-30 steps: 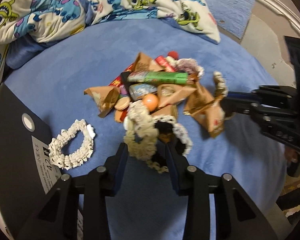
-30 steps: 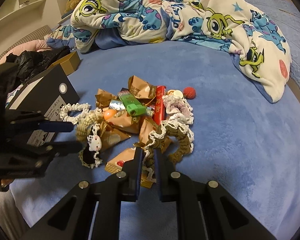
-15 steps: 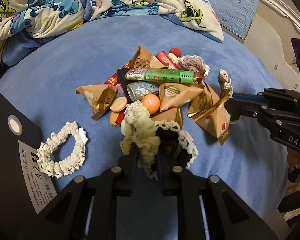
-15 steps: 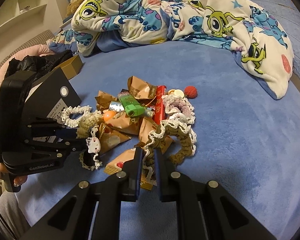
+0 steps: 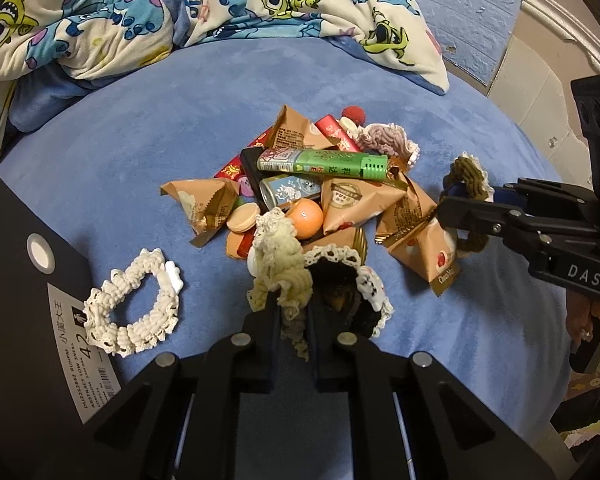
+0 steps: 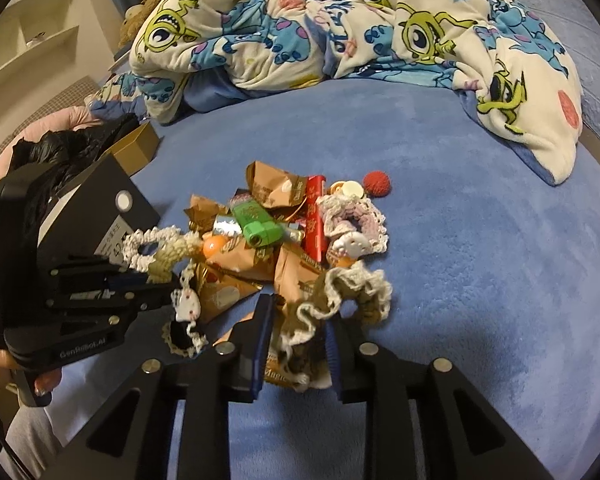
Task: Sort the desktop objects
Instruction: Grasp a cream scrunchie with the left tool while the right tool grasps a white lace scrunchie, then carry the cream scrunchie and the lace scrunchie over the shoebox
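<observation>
A pile of snack packets, a green lighter (image 5: 324, 162), an orange ball (image 5: 306, 213) and crocheted scrunchies lies on the blue blanket (image 5: 139, 140). My left gripper (image 5: 293, 316) is shut on a pale yellow scrunchie (image 5: 281, 264), which also shows in the right wrist view (image 6: 171, 256). A black scrunchie (image 5: 348, 288) lies just right of it. My right gripper (image 6: 297, 344) has its jaws parted around an olive-brown scrunchie (image 6: 340, 292), which lies loose between them. It also shows in the left wrist view (image 5: 466, 176).
A cream scrunchie (image 5: 133, 312) lies apart on the left beside a black shoebox (image 5: 23, 280). A purple scrunchie (image 6: 356, 220) and a red pom ball (image 6: 377, 185) lie at the pile's far side. A cartoon-print quilt (image 6: 340, 24) is heaped behind.
My right gripper's jaws have opened from shut on the olive-brown scrunchie. My left gripper closed on the pale yellow scrunchie and lifted it a little.
</observation>
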`<move>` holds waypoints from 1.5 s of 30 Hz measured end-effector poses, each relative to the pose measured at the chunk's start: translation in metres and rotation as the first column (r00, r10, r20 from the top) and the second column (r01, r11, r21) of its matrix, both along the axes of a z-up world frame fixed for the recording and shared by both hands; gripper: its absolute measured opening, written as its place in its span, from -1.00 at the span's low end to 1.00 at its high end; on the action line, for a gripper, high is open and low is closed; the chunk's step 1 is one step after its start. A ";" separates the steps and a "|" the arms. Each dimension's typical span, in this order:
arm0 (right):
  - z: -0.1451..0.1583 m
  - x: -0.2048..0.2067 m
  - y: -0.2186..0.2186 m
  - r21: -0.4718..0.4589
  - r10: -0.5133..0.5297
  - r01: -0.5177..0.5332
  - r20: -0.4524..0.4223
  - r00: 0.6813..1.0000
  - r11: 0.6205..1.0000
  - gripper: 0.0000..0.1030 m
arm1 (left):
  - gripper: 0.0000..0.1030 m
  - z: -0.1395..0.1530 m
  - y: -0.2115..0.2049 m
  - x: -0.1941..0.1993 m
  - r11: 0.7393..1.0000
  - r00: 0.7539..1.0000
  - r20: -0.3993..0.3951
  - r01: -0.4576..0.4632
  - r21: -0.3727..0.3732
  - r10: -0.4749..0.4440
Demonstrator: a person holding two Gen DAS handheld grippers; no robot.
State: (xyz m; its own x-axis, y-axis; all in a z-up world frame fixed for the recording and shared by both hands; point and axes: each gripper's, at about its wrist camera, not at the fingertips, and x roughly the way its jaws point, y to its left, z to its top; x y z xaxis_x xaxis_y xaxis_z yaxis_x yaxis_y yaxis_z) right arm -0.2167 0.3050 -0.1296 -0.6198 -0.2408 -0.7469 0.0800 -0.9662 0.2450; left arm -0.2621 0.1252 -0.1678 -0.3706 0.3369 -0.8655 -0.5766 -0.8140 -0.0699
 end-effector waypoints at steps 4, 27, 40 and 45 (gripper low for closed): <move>0.002 -0.001 -0.002 0.001 0.007 -0.007 -0.008 1.000 1.000 -0.49 | -0.78 0.003 -0.001 0.001 1.000 1.000 -0.004 0.003 0.009 -0.003; 0.037 0.021 0.003 0.013 0.026 -0.026 -0.056 0.998 1.000 -0.82 | -0.79 0.044 -0.011 0.017 1.000 0.999 -0.046 -0.004 0.031 0.005; 0.079 0.030 -0.021 0.043 0.075 -0.071 -0.100 0.992 0.997 -0.83 | -0.79 0.096 -0.038 0.036 0.999 0.994 -0.105 -0.015 0.048 0.020; 0.093 0.031 -0.041 0.058 0.111 -0.106 -0.104 0.988 0.993 -0.83 | -0.79 0.114 -0.055 0.045 0.999 0.993 -0.117 -0.028 0.025 0.030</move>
